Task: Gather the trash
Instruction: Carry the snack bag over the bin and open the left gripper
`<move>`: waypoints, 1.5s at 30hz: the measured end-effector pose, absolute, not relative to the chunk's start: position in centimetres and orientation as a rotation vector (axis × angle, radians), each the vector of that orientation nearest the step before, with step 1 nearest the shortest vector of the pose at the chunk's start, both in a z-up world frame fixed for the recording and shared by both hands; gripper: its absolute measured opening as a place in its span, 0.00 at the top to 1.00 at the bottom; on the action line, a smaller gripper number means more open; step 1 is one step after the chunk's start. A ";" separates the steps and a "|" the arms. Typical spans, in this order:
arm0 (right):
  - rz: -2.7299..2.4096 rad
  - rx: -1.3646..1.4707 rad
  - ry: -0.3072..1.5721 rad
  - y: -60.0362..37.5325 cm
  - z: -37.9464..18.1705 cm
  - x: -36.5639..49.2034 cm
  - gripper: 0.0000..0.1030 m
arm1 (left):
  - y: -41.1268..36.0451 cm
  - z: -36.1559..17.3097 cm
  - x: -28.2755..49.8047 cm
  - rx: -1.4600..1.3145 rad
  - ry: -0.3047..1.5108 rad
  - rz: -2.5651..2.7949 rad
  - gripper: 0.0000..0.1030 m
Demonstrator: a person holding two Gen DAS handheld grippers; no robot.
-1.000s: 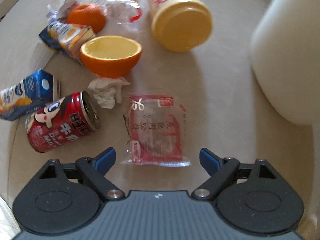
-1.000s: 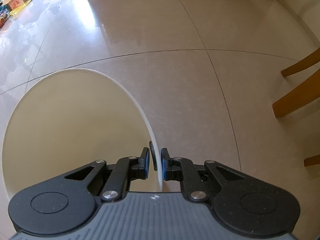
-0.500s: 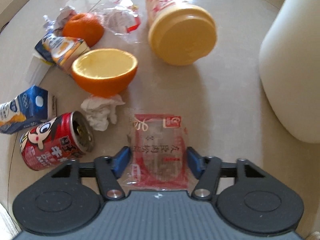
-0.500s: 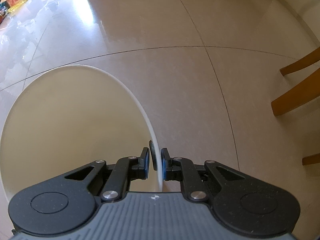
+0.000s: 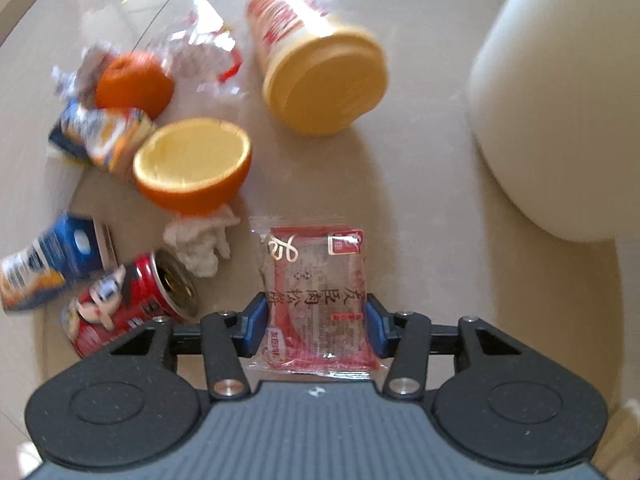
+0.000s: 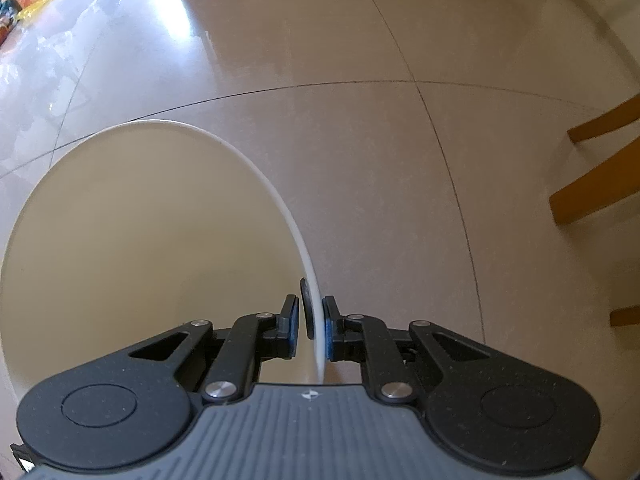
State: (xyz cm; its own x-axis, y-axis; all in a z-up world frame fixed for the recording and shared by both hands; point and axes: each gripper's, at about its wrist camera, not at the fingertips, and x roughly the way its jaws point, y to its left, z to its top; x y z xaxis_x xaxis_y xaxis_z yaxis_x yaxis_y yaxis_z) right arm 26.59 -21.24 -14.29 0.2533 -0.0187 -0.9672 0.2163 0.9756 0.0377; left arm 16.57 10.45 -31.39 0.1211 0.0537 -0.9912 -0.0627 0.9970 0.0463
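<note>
Task barely started: the white bin (image 6: 120, 248) looks empty inside as far as the right wrist view shows, and nearly all trash is on the floor (image 5: 420, 200). The left gripper (image 5: 316, 326) points down over the red snack wrapper (image 5: 316, 300); its fingers (image 5: 254, 326) have just been closing and now sit against both side edges of the wrapper, gripping it. Wrapper lies near, centre, just left of the bin's outer wall (image 5: 560, 100). Not yet collected: crumpled tissue (image 5: 200, 246) touching the hollow orange half (image 5: 194, 164), red can (image 5: 132, 308) on its side near left, blue carton (image 5: 48, 268) beside it, crushed blue-orange carton (image 5: 100, 140), whole orange (image 5: 134, 84), clear plastic wrap (image 5: 208, 56) far, and the yellow-lidded cup (image 5: 320, 68) tipped over far centre. The right gripper (image 6: 310, 330) has its fingers clamped on the bin rim (image 6: 316, 320), steadying it. Left: lift wrapper, drop in bin, then the rest.
</note>
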 end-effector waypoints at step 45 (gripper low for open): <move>-0.115 0.126 1.334 -21.7 -14.3 27.5 0.90 | -3.0 -8.7 30.2 0.274 1.248 -0.397 0.48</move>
State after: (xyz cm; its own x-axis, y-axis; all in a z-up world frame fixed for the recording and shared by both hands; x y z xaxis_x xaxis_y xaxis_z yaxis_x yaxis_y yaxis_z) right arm 27.49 -21.69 -14.30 0.2311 -0.0110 -0.9729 0.1557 0.9875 0.0258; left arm 30.23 -3.00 -8.67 0.2629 -0.1417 -0.9544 0.4355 0.9001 -0.0137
